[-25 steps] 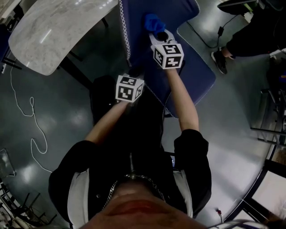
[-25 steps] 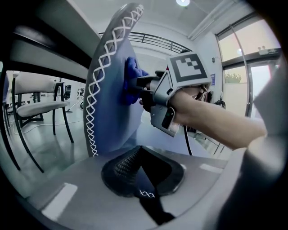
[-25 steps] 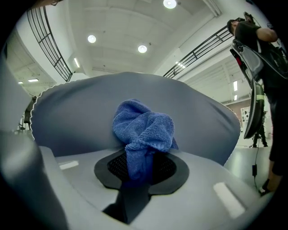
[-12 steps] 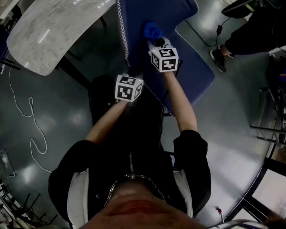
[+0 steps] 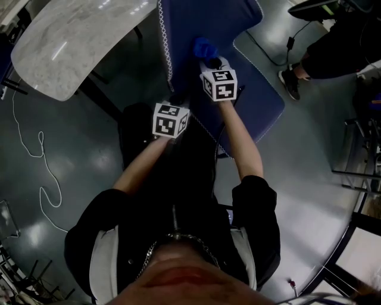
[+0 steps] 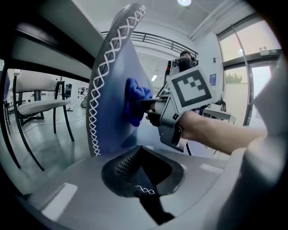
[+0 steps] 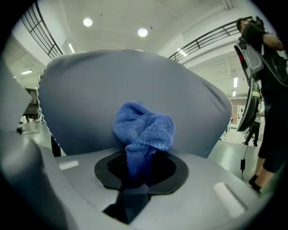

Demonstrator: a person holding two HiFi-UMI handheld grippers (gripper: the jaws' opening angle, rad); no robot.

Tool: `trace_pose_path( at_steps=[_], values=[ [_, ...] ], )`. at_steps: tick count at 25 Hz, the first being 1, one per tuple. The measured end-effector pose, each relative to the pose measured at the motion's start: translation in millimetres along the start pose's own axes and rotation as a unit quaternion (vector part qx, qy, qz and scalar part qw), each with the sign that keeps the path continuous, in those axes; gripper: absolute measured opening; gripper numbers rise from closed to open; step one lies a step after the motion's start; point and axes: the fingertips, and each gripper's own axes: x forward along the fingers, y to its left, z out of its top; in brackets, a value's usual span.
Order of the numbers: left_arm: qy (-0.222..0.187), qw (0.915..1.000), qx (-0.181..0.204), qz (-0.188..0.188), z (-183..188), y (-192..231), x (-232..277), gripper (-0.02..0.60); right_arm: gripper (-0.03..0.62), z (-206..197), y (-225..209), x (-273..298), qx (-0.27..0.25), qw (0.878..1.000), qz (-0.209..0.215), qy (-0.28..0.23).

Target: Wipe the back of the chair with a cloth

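The chair is blue with white cross-stitching along its edge; its back [image 5: 196, 18] rises in front of me. A bunched blue cloth [image 5: 204, 47] is pressed against the back [image 7: 135, 85], with my right gripper [image 5: 209, 59] shut on it. In the right gripper view the cloth [image 7: 144, 130] bulges out of the jaws. My left gripper [image 5: 177, 96] sits at the chair's stitched edge and is shut on it. A bit of stitching shows between its jaws in the left gripper view [image 6: 143, 191]. That view also shows the right gripper [image 6: 155, 105] and the cloth [image 6: 135, 105] from the side.
A pale marble-look table top [image 5: 71, 41] stands at the left, close to the chair. A white cable [image 5: 41, 161] lies on the grey floor. Another person's shoe [image 5: 292, 80] and a black cable [image 5: 268, 50] are at the right. A metal frame [image 5: 357, 173] is at the far right.
My right gripper has slid the cloth a little down the chair back, toward me. The left gripper has stayed at the stitched edge.
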Motion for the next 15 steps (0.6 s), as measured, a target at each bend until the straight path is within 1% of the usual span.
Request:
trace_pose_path(
  at_steps=[2, 5, 10, 12, 15],
  values=[
    [0.0, 1.0, 0.002, 0.0, 1, 1, 0, 0.002, 0.094, 29, -1, -11, -0.004, 0.999, -0.005, -0.041],
    [-0.003, 1.0, 0.004, 0.002, 4, 4, -3, 0.002, 0.094, 89, 8, -26, -0.013, 0.995, 0.012, -0.099],
    [-0.004, 1.0, 0.001, 0.008, 5, 9, -9, 0.002, 0.094, 186, 26, -46, -0.025, 0.98, 0.044, -0.191],
    [-0.004, 0.9999, 0.0, 0.01, 3, 12, -10, 0.002, 0.095, 214, 33, -50, -0.031, 0.975, 0.053, -0.216],
    [-0.004, 0.9999, -0.001, 0.014, 2, 16, -13, 0.002, 0.095, 238, 48, -51, -0.039, 0.97, 0.073, -0.229]
  ],
)
